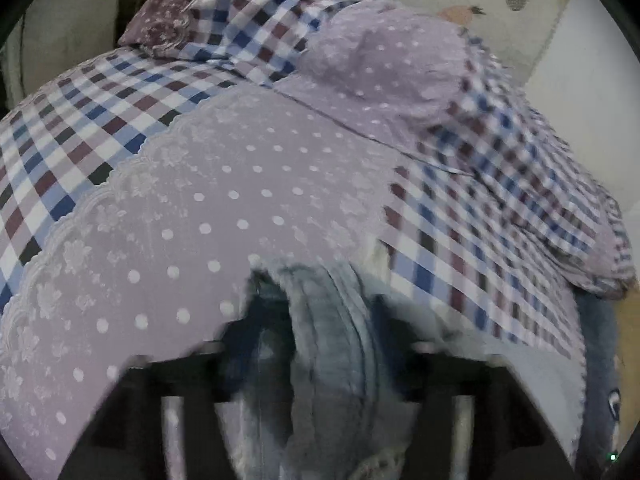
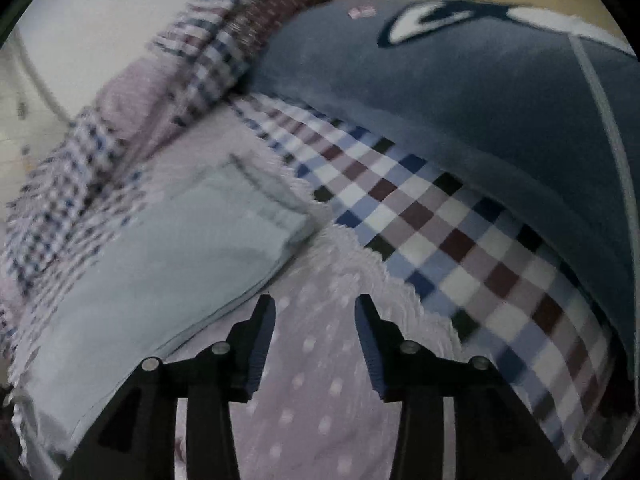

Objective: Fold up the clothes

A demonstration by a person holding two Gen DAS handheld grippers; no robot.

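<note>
Between my left gripper's (image 1: 320,344) 2 fingers I see a bunched fold of light-blue denim garment (image 1: 336,320), pinched tight, with the cloth hiding most of the fingertips. Beyond it lies a lilac polka-dot bedspread (image 1: 240,184) with a scalloped lace edge over checked fabric (image 1: 100,120), and a rumpled quilt (image 1: 400,64) is heaped further back. On my right wrist view, the right gripper (image 2: 315,320) hovers with its fingers spread apart and nothing between them, over the dotted lilac cloth. The denim lies folded flat just left of it (image 2: 168,248); a dark blue-grey cushion (image 2: 460,100) sits on the checks to the right.
</note>
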